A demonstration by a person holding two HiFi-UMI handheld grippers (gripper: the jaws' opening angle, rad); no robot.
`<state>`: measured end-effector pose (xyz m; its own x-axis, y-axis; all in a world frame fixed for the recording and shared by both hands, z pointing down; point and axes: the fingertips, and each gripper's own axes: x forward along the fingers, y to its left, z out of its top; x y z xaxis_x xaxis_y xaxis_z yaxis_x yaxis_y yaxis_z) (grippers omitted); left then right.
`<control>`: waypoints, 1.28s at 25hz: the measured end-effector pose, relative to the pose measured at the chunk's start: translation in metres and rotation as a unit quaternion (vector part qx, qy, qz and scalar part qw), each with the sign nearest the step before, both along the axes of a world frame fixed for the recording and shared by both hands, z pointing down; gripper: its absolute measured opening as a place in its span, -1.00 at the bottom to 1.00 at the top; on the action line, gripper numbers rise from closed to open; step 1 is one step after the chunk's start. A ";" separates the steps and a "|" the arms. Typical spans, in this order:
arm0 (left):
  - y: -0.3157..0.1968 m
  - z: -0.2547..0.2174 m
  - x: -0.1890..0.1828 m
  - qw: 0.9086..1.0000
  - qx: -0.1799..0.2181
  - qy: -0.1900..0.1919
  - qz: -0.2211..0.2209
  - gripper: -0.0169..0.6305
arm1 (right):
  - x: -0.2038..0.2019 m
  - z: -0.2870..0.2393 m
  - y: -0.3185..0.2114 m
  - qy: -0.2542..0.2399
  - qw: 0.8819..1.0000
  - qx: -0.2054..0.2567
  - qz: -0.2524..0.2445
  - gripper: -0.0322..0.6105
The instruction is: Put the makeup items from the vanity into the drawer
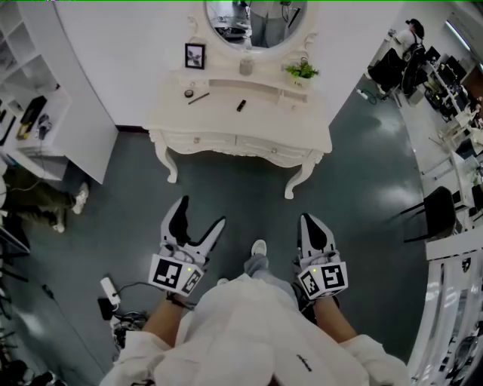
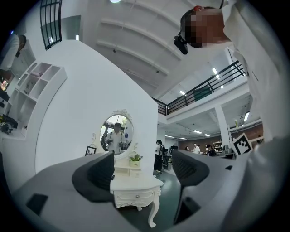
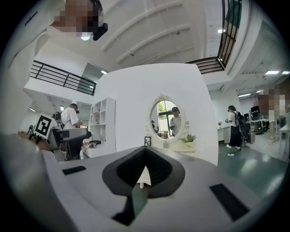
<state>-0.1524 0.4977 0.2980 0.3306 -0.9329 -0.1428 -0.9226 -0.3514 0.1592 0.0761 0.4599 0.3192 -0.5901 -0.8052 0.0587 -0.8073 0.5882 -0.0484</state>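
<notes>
Your left tongs [image 1: 202,212] stand wide apart with nothing between them; in the left gripper view only the far vanity [image 2: 136,186] shows through the gap. Your right tongs [image 1: 309,220] are closed tip to tip and hold nothing. Each carries one marker cube, left cube [image 1: 175,273] and right cube [image 1: 324,279], two in all, printed with black-and-white square codes only. Both tongs hang over the dark floor [image 1: 362,188], well apart from the vanity ahead of you. Three makeup items lie on its surface [image 1: 226,121]: one small round item [image 1: 189,93] at the left, one thin stick [image 1: 198,97] just beside it, one short dark tube [image 1: 241,105] nearer the middle. Any print on them is too small to read. Two drawer fronts sit under the top, left drawer [image 1: 198,140] and right drawer [image 1: 273,151], both closed, one knob each. At the back: one oval mirror [image 1: 255,22], one framed picture [image 1: 195,55], one jar [image 1: 246,66], one potted plant [image 1: 302,71]
</notes>
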 end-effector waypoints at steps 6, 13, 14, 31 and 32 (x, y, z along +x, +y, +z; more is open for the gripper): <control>-0.051 0.000 0.010 1.000 0.000 -0.010 -0.011 0.23 | -0.009 0.013 -0.053 -0.013 0.999 -0.016 -0.032 -0.85; -0.136 -0.002 0.042 1.000 -0.007 -0.014 -0.017 0.23 | 0.009 0.011 -0.132 -0.020 0.997 -0.021 -0.065 -0.85; -0.149 -0.004 0.048 1.000 -0.008 -0.015 -0.019 0.22 | 0.013 0.010 -0.144 -0.022 0.997 -0.020 -0.069 -0.85; -0.273 -0.011 0.112 0.999 -0.022 -0.039 -0.026 0.22 | 0.062 0.022 -0.264 -0.049 0.993 -0.042 -0.095 -0.85; -0.279 -0.010 0.113 0.999 -0.023 -0.039 -0.023 0.22 | 0.065 0.021 -0.268 -0.047 0.994 -0.039 -0.093 -0.85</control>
<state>-0.0392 0.2189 0.2882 0.2955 -0.9524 -0.0751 -0.9478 -0.3021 0.1019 0.1406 0.1919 0.3402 -0.7335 -0.6775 0.0544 -0.6753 0.7175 -0.1708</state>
